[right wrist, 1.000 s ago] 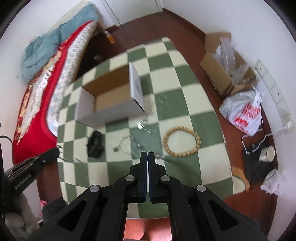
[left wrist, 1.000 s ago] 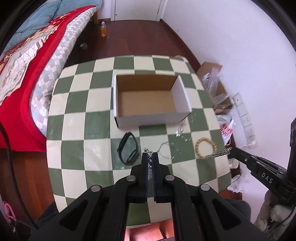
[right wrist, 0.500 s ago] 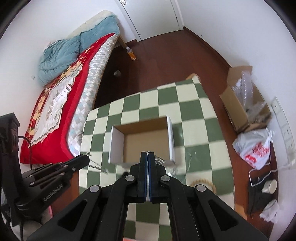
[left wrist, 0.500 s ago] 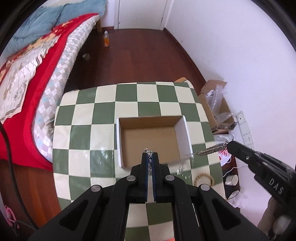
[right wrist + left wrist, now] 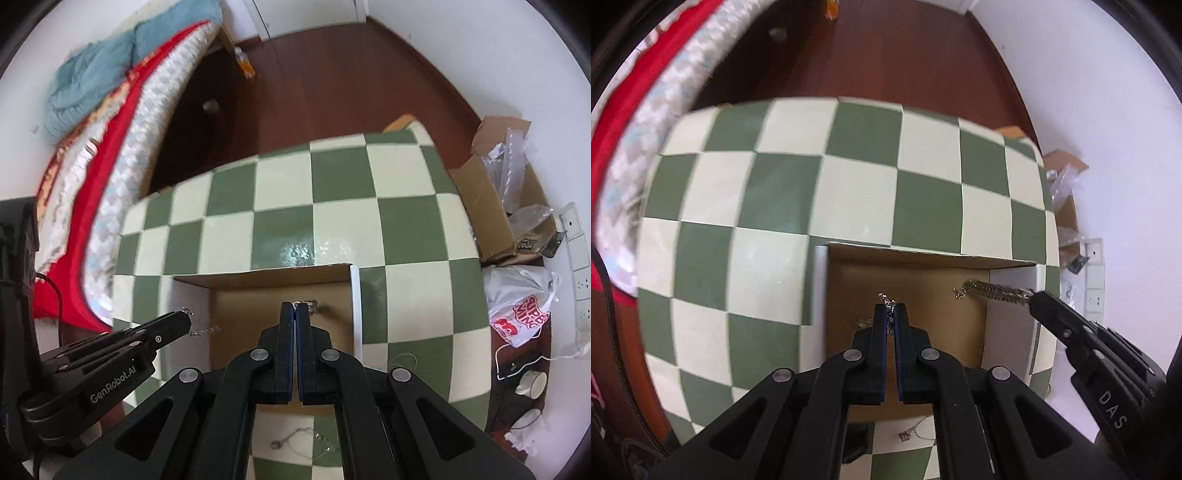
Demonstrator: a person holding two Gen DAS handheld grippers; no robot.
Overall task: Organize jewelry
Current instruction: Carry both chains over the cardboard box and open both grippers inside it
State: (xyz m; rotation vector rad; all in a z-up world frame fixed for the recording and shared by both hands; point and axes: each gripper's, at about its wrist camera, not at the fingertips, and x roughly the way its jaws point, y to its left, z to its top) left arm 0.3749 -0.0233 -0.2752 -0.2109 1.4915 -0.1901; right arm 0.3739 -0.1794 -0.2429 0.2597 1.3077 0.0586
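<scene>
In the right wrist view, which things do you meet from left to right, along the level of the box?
Left gripper → chain → cardboard box → white plastic bag → wall sockets.

Bright soft daylight, shiny white glare spot on the checkered tablecloth (image 5: 299,254), bed (image 5: 646,122) smeared with blur, faint shadows, everything bent round at the edges, black corners

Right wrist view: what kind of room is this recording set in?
Most likely a bedroom at home. A bed with a red quilt and a blue blanket stands beside the checkered table, on a dark wooden floor, with an open cardboard box of packaging against the wall.
</scene>
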